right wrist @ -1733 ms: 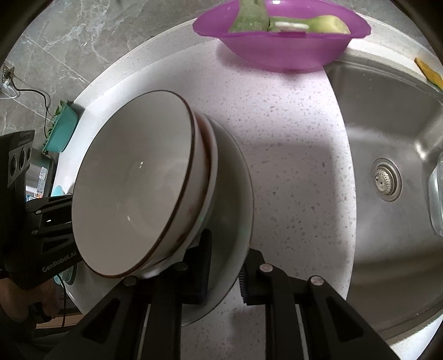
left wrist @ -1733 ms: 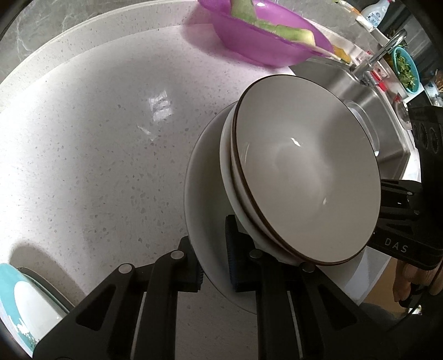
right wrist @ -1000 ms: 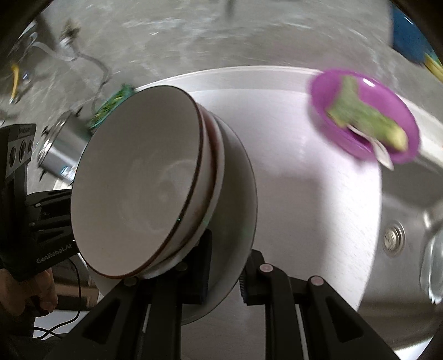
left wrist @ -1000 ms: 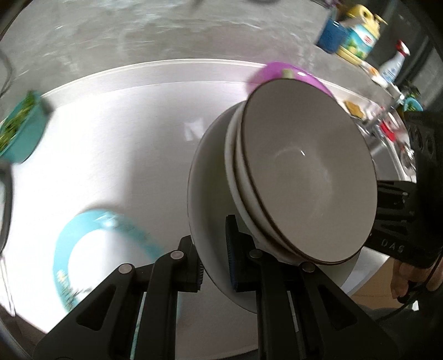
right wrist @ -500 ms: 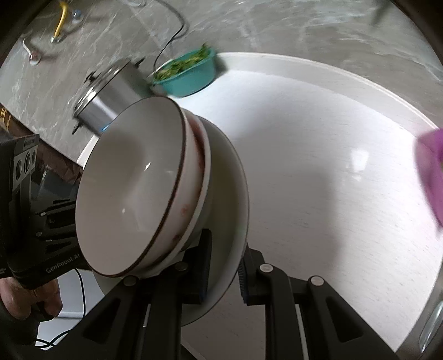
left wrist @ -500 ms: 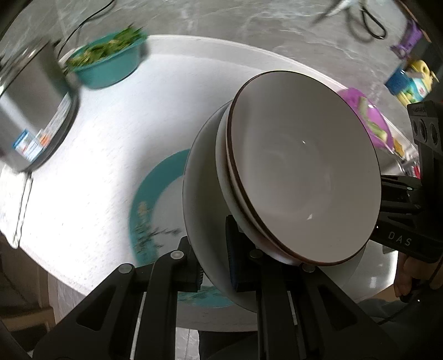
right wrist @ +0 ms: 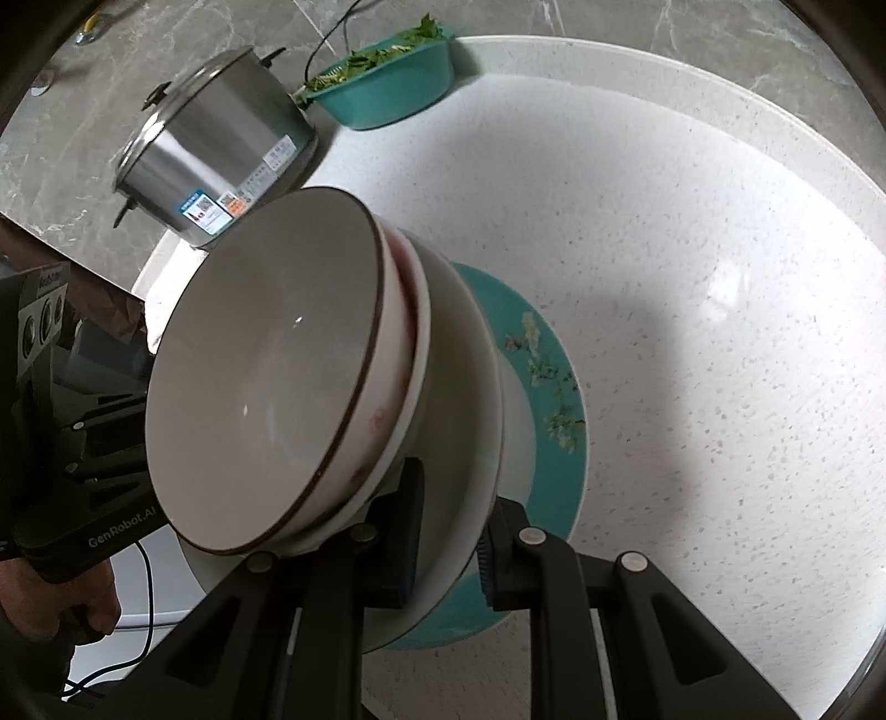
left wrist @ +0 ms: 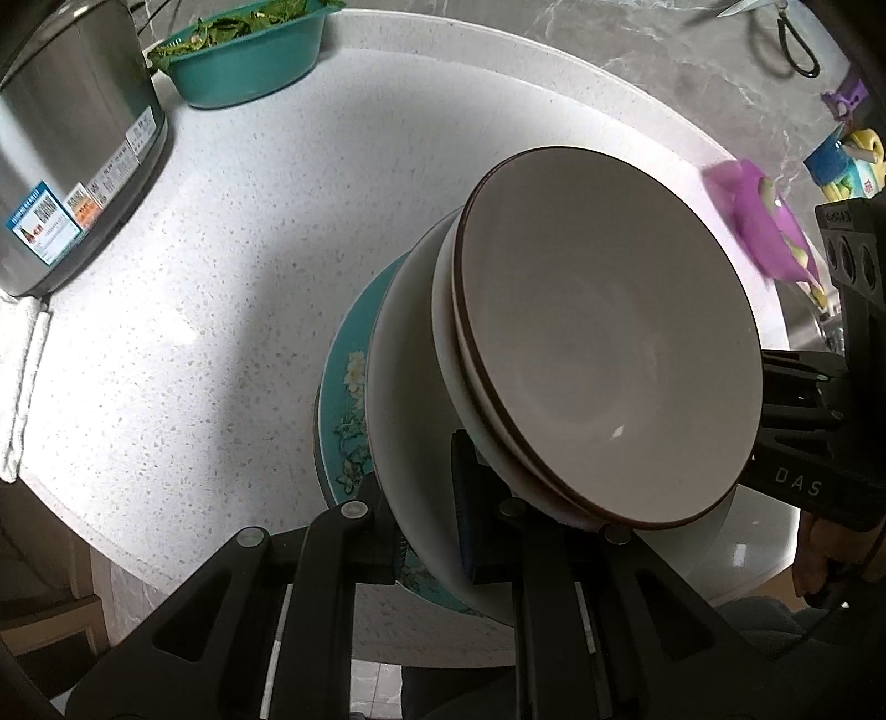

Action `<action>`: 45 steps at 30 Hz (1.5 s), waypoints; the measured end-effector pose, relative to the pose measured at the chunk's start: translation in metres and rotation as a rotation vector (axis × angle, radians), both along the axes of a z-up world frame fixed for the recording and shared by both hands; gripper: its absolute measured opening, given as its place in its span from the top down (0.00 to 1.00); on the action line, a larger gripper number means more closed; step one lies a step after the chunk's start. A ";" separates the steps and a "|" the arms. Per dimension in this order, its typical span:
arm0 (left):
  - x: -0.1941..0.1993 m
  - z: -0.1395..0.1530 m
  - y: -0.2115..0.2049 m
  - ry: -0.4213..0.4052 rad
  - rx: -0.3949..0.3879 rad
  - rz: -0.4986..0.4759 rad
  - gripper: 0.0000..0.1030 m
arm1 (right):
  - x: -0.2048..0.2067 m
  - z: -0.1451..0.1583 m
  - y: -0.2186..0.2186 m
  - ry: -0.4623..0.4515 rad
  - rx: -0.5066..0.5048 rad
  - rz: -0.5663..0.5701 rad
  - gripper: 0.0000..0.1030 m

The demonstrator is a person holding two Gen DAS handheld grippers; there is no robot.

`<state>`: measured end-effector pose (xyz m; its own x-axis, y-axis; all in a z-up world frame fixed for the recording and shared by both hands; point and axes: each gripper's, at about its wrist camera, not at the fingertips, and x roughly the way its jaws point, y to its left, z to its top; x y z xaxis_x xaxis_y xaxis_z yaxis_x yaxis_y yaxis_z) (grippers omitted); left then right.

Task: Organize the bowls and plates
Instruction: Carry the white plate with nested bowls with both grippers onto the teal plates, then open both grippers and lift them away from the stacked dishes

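Both grippers hold one stack from opposite sides: a white plate [left wrist: 407, 410] carrying two brown-rimmed white bowls [left wrist: 603, 354]. My left gripper [left wrist: 425, 501] is shut on the plate's near rim. My right gripper [right wrist: 449, 529] is shut on the opposite rim of the same plate [right wrist: 470, 421], with the bowls [right wrist: 260, 382] beside it. The stack hangs tilted just above a teal floral plate [left wrist: 343, 410] lying on the counter, which also shows in the right wrist view [right wrist: 548, 387]. I cannot tell whether the stack touches it.
A steel pot [left wrist: 61, 144] and a teal basin of greens [left wrist: 243, 50] stand at the counter's far left, also seen in the right wrist view as the pot [right wrist: 216, 149] and the basin [right wrist: 387, 83]. A purple basin [left wrist: 769, 221] lies far right. The counter edge [left wrist: 166, 559] is close.
Both grippers have carried the stack leftward along the counter, away from the sink and purple basin, and brought it over the teal plate. The pot and greens basin came into view.
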<state>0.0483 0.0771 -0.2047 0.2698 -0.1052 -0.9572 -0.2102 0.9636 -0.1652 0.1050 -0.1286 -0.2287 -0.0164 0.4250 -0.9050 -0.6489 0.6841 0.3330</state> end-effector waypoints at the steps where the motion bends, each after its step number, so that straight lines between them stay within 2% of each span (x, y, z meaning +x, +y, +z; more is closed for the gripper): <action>1: -0.001 -0.003 0.001 0.001 -0.003 0.000 0.88 | 0.000 -0.002 0.001 0.001 -0.004 -0.001 0.82; 13: 0.009 -0.029 0.001 0.025 -0.015 -0.014 0.88 | 0.001 -0.021 0.005 0.018 -0.031 -0.019 0.82; 20: 0.011 -0.037 0.005 0.015 -0.024 -0.015 0.88 | -0.001 -0.021 0.004 -0.009 -0.032 -0.024 0.82; 28: 0.007 -0.033 0.007 -0.001 -0.030 -0.006 0.88 | -0.001 -0.020 0.004 -0.019 -0.036 -0.030 0.81; 32: 0.006 -0.027 0.013 -0.029 -0.029 0.004 0.86 | -0.003 -0.017 0.005 -0.040 -0.037 -0.040 0.78; 33: 0.005 -0.024 0.015 -0.038 -0.027 0.006 0.84 | -0.003 -0.017 0.004 -0.041 -0.037 -0.043 0.78; 39: -0.003 -0.007 0.030 -0.053 -0.017 0.011 0.50 | -0.003 -0.010 -0.003 -0.053 -0.037 -0.087 0.73; 40: -0.006 -0.005 0.032 -0.054 -0.020 0.006 0.43 | -0.004 -0.008 -0.006 -0.055 -0.036 -0.104 0.70; 42: -0.011 0.001 0.039 -0.052 -0.029 -0.004 0.38 | -0.006 -0.002 -0.015 -0.054 -0.027 -0.136 0.64; 44: -0.016 0.011 0.045 -0.069 -0.049 -0.013 0.23 | -0.010 0.007 -0.025 -0.069 -0.012 -0.176 0.54; 45: -0.019 0.019 0.049 -0.082 -0.057 -0.020 0.21 | -0.011 0.013 -0.030 -0.073 -0.004 -0.197 0.50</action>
